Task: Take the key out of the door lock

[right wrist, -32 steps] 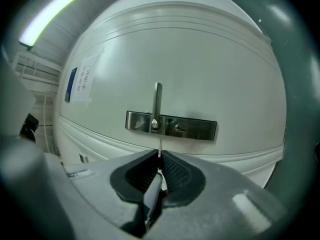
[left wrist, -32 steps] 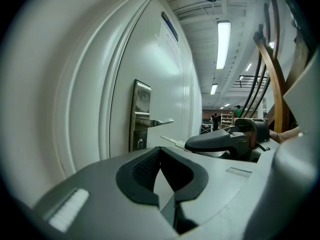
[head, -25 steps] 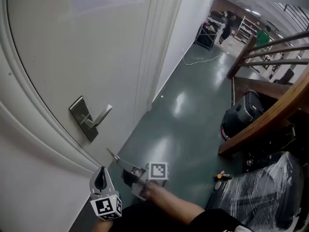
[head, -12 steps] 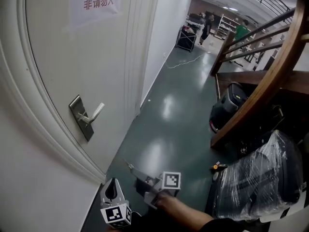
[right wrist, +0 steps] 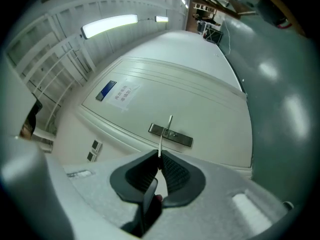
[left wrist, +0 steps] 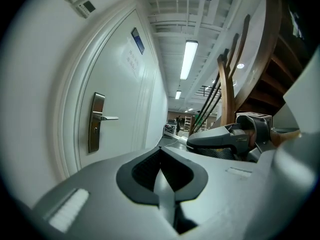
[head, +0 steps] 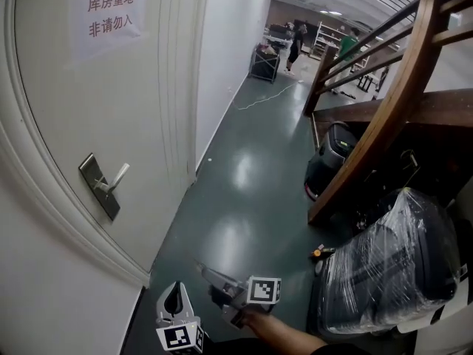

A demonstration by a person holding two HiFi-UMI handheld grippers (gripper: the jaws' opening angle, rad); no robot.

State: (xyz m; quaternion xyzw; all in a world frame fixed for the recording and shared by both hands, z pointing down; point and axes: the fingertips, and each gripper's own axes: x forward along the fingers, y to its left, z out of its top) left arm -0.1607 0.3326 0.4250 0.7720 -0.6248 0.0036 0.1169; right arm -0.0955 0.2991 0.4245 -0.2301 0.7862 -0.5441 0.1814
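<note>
The white door (head: 89,109) carries a metal lock plate (head: 98,186) with a lever handle (head: 115,177); no key shows in it. My right gripper (head: 214,276) hangs low, well away from the door, shut on the thin silver key (head: 200,264). In the right gripper view the key (right wrist: 161,138) sticks out between the jaws of the right gripper (right wrist: 160,156), pointing toward the lock plate (right wrist: 171,135). My left gripper (head: 175,293) sits just left of it, jaws together and empty, seen again as the left gripper (left wrist: 160,153), with the lock plate (left wrist: 96,122) ahead on the left.
A paper sign (head: 111,17) is on the door. A wooden stair rail (head: 384,102) runs on the right above a black suitcase (head: 330,165) and a plastic-wrapped bundle (head: 388,265). A small orange item (head: 319,251) lies on the green floor. A cart (head: 262,63) and people stand far down the corridor.
The head view has swung so the door handle sits further left and higher. Both grippers stay low at the frame's bottom; the right one keeps the key and has drifted slightly right.
</note>
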